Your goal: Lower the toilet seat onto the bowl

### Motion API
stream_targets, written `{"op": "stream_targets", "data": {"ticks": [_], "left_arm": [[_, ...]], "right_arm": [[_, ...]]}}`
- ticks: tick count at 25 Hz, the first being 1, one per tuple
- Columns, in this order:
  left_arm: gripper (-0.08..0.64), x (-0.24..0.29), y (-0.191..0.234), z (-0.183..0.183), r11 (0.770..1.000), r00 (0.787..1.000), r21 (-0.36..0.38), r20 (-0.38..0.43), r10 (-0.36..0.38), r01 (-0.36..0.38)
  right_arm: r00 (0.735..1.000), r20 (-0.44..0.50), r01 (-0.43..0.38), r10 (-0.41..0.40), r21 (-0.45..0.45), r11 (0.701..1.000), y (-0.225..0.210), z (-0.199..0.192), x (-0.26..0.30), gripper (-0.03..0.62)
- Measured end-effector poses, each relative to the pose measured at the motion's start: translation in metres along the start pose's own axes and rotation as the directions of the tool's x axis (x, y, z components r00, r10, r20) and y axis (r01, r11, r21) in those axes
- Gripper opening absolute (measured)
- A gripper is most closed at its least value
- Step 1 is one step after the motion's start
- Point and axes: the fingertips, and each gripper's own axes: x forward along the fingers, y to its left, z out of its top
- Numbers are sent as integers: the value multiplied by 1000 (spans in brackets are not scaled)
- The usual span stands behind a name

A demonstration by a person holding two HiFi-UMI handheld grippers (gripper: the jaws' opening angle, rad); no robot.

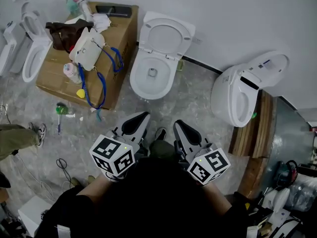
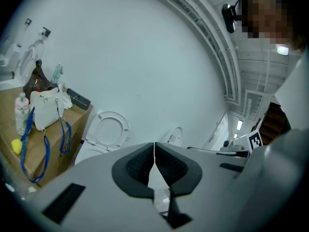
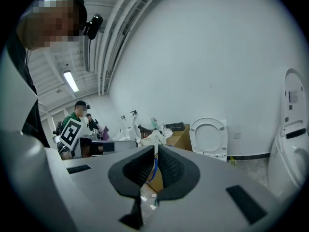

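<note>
A white toilet [image 1: 151,73] stands against the wall, straight ahead of me. Its seat [image 1: 165,36] is raised and leans back toward the wall, leaving the bowl uncovered. Both grippers are held close to my body, well short of the toilet. My left gripper [image 1: 142,116] is shut with nothing in it, and so is my right gripper [image 1: 178,125]. In the left gripper view the upright seat [image 2: 110,128] shows beyond the closed left gripper [image 2: 154,145]. In the right gripper view the seat [image 3: 208,135] stands to the right of the closed right gripper [image 3: 156,150].
A cardboard box [image 1: 115,58] with a white bag, bottles and blue straps stands left of the toilet. A second toilet [image 1: 237,95] and stacked wooden boards [image 1: 253,133] are at the right. More toilets [image 1: 32,48] stand far left. Litter and cables lie on the floor.
</note>
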Motion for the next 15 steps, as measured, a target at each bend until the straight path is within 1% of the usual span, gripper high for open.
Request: {"op": "stream_targets", "data": {"ticks": [6,11,15], "left_arm": [[20,29,15,8,1000,999,23,-26,21,-20],[20,57,25,35,996,997,55,-10,73,-72],[21,92,29,59,993,995,70,-8,100,-99]], "right_arm": [[1000,20,9,-11,73,997,-38,8,24,44],[998,42,-46,41,120,992,-69,34,51,44],[996,35,-83,79,124,989,-96,63,75,44]]}}
